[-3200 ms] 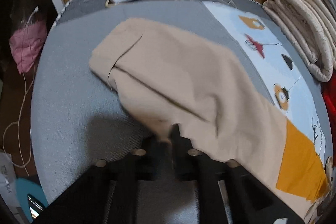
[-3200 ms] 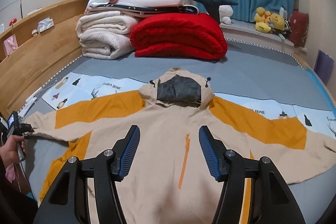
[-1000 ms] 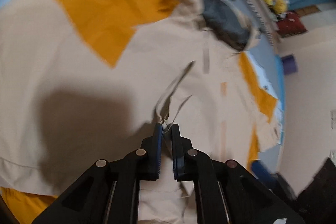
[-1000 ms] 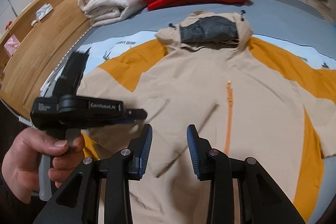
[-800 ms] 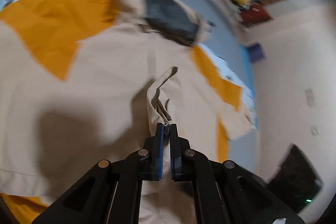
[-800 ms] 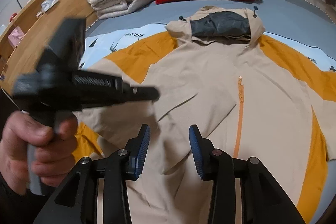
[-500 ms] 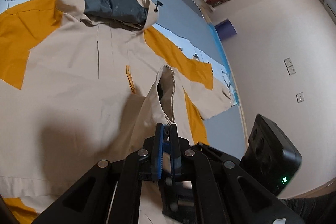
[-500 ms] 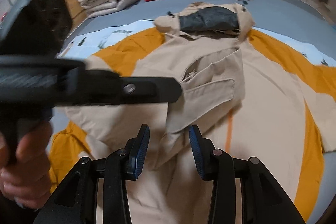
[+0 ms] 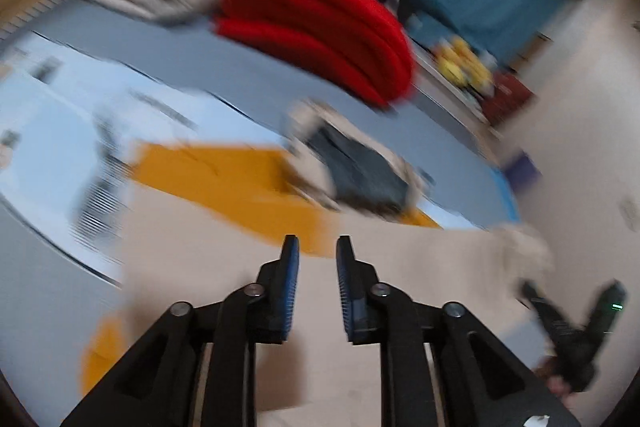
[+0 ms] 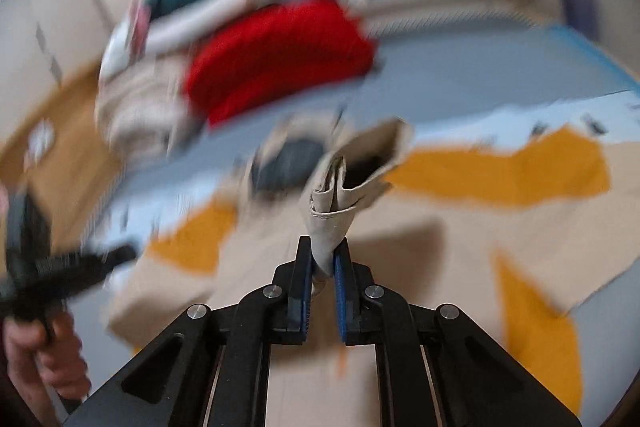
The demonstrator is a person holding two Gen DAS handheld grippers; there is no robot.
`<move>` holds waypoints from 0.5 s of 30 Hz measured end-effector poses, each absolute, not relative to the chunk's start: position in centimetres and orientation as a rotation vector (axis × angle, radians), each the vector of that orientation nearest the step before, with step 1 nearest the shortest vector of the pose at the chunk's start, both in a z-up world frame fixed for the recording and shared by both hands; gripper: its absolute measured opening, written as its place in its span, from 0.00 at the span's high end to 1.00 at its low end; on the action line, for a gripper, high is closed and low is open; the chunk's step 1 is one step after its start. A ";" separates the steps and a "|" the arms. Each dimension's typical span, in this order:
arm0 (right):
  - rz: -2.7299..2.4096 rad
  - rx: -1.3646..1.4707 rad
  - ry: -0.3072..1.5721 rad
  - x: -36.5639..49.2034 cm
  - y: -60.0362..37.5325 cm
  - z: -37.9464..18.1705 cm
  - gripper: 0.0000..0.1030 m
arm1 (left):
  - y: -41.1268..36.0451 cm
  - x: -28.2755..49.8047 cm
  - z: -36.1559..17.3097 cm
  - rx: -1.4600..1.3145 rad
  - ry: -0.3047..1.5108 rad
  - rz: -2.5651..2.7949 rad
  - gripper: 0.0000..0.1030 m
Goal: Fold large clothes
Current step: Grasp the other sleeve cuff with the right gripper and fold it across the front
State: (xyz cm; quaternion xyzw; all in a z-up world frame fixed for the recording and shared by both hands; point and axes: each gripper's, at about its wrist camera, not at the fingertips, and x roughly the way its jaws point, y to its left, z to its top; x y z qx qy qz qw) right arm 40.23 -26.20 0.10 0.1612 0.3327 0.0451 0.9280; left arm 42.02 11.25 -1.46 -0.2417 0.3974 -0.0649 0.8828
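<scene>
While the left claw (image 9: 317, 259) hangs released over the near beige body of the jacket (image 9: 224, 251), gripping nothing, the sleeve cuff (image 10: 352, 183) stands pinched in the right claw (image 10: 322, 263), lifted above the chest. That hooded beige-and-orange jacket lies spread face up across the bed (image 10: 460, 87), hood (image 10: 292, 159) toward the far red blanket (image 10: 276, 59). Both views are smeared with motion. To my eye, the sleeve wants carrying level across the front and laying flat before letting go, with the left claw pressing the shoulder so the body doesn't drag.
</scene>
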 end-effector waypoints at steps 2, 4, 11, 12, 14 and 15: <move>0.003 0.349 0.665 40.7 -29.1 0.3 0.90 | 12.9 42.0 -1.8 -0.521 0.831 -0.073 0.82; -0.053 0.398 0.721 41.4 -31.7 -0.9 0.90 | 13.9 42.2 -3.0 -0.551 0.882 -0.037 0.82; -0.082 0.553 0.895 42.4 -35.6 -5.4 0.89 | 11.5 43.2 -9.7 -0.411 1.205 0.043 0.82; -0.079 0.569 0.908 42.5 -35.9 -5.9 0.89 | 10.9 43.1 -10.3 -0.399 1.229 0.043 0.82; -0.069 0.591 0.924 42.8 -36.3 -6.6 0.87 | 9.9 43.0 -12.0 -0.376 1.294 0.030 0.81; -0.069 0.596 0.935 42.9 -36.7 -6.8 0.87 | 9.6 42.9 -12.3 -0.371 1.308 0.030 0.81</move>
